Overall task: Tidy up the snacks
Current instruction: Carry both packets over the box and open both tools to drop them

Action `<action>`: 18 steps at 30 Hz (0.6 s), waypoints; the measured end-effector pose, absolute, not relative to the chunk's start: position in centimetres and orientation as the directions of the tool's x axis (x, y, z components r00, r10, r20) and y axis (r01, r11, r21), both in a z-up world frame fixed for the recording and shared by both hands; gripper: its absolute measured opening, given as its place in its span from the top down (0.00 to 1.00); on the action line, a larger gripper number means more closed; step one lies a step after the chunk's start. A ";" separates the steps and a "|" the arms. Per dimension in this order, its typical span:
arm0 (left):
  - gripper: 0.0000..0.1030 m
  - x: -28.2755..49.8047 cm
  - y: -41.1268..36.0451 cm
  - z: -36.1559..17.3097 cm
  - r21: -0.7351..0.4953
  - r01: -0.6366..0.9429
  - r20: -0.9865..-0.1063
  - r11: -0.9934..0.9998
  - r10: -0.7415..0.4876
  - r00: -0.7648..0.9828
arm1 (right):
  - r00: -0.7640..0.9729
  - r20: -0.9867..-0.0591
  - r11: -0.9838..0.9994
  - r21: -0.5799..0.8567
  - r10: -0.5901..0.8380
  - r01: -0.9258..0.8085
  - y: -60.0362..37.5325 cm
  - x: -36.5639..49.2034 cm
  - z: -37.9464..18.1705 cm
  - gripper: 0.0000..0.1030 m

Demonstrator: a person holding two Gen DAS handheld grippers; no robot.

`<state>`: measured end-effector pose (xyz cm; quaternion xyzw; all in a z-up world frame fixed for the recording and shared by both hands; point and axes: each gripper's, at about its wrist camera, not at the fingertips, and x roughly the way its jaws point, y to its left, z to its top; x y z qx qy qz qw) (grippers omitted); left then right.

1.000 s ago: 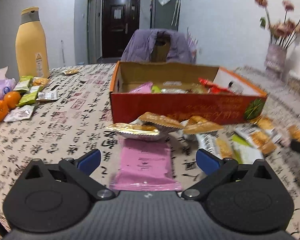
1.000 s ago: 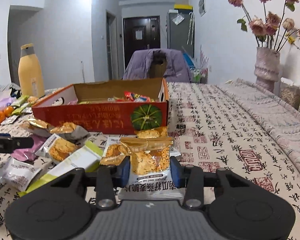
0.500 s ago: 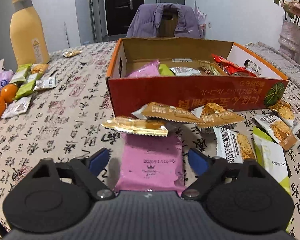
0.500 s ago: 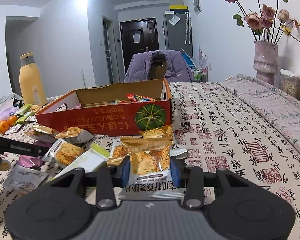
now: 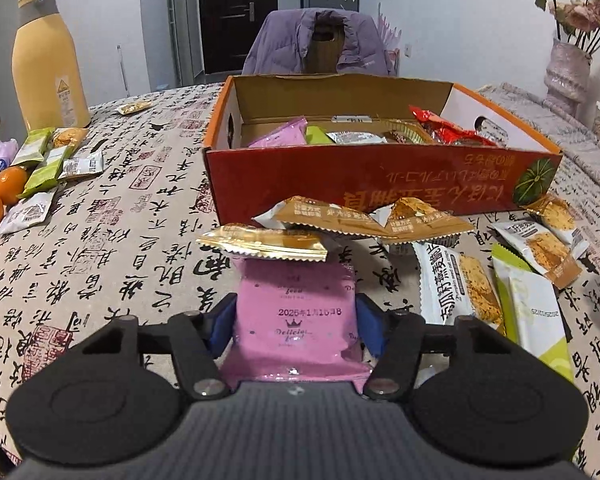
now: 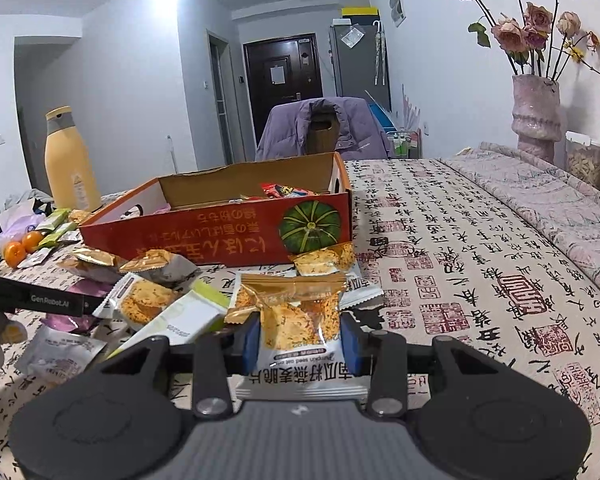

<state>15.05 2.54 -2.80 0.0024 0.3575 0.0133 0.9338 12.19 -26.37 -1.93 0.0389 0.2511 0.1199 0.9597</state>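
Observation:
My left gripper [image 5: 296,326] is shut on a pink snack packet [image 5: 296,316] that lies on the tablecloth in front of the red cardboard box [image 5: 372,178]. A gold packet [image 5: 264,242] rests across the pink packet's far end. My right gripper [image 6: 300,340] is shut on a white and orange oat-crisp packet [image 6: 296,320], held just above the table near the box's pumpkin corner [image 6: 310,226]. The box holds several snacks, including a red packet [image 5: 448,128]. The left gripper's side shows at the left of the right wrist view [image 6: 36,302].
Loose packets lie between the grippers and the box [image 5: 472,284]. A yellow bottle [image 5: 48,60], oranges [image 5: 0,196] and green packets [image 5: 44,160] are at the left. A vase of dried roses [image 6: 536,116] stands at the right. A chair with a purple jacket [image 5: 320,40] is behind the table.
My left gripper has moved forward and its fingers have closed from wide open onto the pink packet. My right gripper has risen a little, still holding its packet.

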 end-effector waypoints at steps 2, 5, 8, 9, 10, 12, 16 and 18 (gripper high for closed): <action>0.39 14.6 2.8 -2.5 0.001 -0.025 -0.658 1.000 0.020 0.753 | 0.845 -0.471 0.967 0.135 0.254 -0.216 -26.2 12.1 -1.8 0.61; 0.39 13.6 2.9 -1.8 -0.012 -0.018 -0.633 1.000 0.006 0.774 | 0.846 -0.466 0.966 0.134 0.260 -0.223 -26.0 12.0 -1.7 0.61; 0.39 12.3 2.8 -0.8 -0.029 -0.010 -0.597 1.000 -0.009 0.802 | 0.847 -0.462 0.965 0.133 0.261 -0.225 -25.9 11.9 -1.6 0.61; 0.39 11.9 2.7 -0.4 -0.037 -0.006 -0.584 0.999 -0.017 0.811 | 0.848 -0.462 0.965 0.133 0.261 -0.225 -25.9 11.9 -1.5 0.61; 0.39 11.5 2.7 0.0 -0.048 -0.001 -0.571 0.999 -0.027 0.820 | 0.848 -0.460 0.965 0.133 0.262 -0.226 -25.8 11.9 -1.5 0.61; 0.39 10.8 2.6 0.7 -0.063 0.009 -0.548 0.998 -0.043 0.835 | 0.849 -0.457 0.965 0.132 0.264 -0.228 -25.8 11.8 -1.3 0.61; 0.39 9.8 2.3 2.4 -0.078 0.029 -0.495 0.997 -0.064 0.867 | 0.854 -0.445 0.963 0.128 0.269 -0.237 -25.4 11.9 -0.8 0.61; 0.39 9.7 2.1 3.2 -0.079 0.037 -0.472 0.996 -0.070 0.879 | 0.858 -0.435 0.962 0.123 0.273 -0.243 -25.1 12.1 -0.4 0.61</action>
